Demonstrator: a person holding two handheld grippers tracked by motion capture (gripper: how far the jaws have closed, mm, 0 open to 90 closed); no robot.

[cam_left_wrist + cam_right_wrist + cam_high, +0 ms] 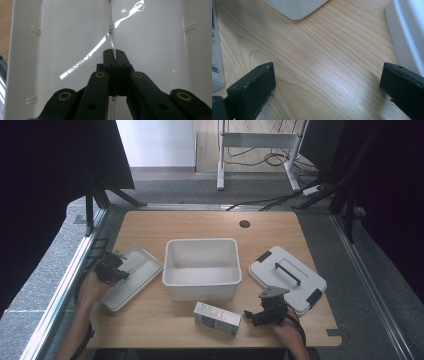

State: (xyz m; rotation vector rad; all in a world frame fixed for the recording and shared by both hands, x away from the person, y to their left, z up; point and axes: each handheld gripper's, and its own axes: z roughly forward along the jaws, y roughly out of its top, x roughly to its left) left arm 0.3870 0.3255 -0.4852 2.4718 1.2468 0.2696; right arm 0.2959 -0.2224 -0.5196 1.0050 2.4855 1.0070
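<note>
High view: table is carrying a white bin at its centre, with a shallow white tray lying at the bin's nine o'clock.
High view, left side: left gripper is sitting on the tray's outer end, a hand wrapping it from six o'clock.
High view, right side: right gripper is resting low at the bin's five o'clock, between a small box at its nine o'clock and a white lid with dark handle and clips at its one o'clock.
Left gripper view: jaws are pressing together on a thin upright rib running through the tray's middle toward twelve o'clock.
Right gripper view: jaws are standing spread wide with bare wood between them; the box edge is showing at nine o'clock, the lid's rim at three o'clock, a bin corner at twelve o'clock.
</note>
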